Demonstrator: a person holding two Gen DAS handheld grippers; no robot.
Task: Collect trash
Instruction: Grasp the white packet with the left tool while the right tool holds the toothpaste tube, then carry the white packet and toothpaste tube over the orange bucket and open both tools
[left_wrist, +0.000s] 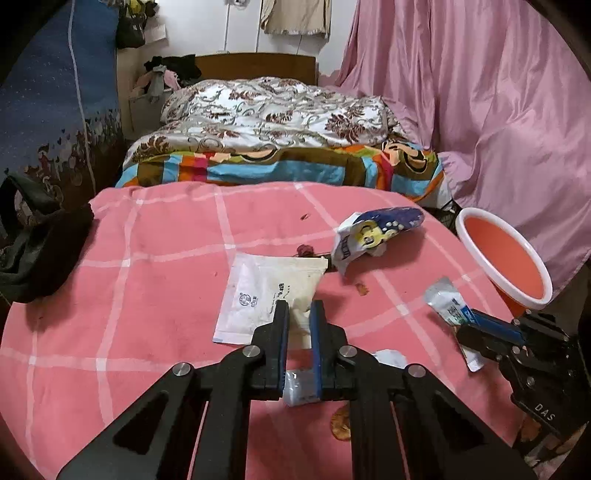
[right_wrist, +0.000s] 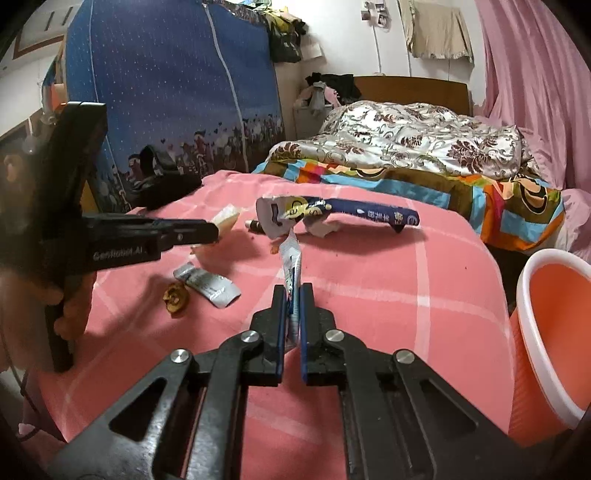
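While the right gripper (right_wrist: 293, 295) sits low in the centre of its own view with its jaws pinched on a small silver-and-blue sachet (right_wrist: 291, 266), the sensible course is to carry that sachet to the orange bin (right_wrist: 546, 332) at the right edge of the frame and let go only once it hangs over the white rim. The sachet stands upright between the pads and looks thin and floppy, so a steady grip and a smooth swing to the right should keep it from slipping out.

The left gripper (left_wrist: 299, 317) sits at the lower centre of its view, jaws parted a little, with nothing clamped; its tips lie over the near edge of a flat white packet (left_wrist: 266, 295) on the pink checked cloth (left_wrist: 147, 277). A crumpled blue cartoon wrapper (left_wrist: 373, 232) lies right of centre, near the bin's rim. A small silver wrapper (right_wrist: 207, 284) and a brown scrap (right_wrist: 175, 297) lie left of centre in the right wrist view.

For the flat packet, the likely trouble is pinching cloth along with it; coming in low at an edge would probably help.
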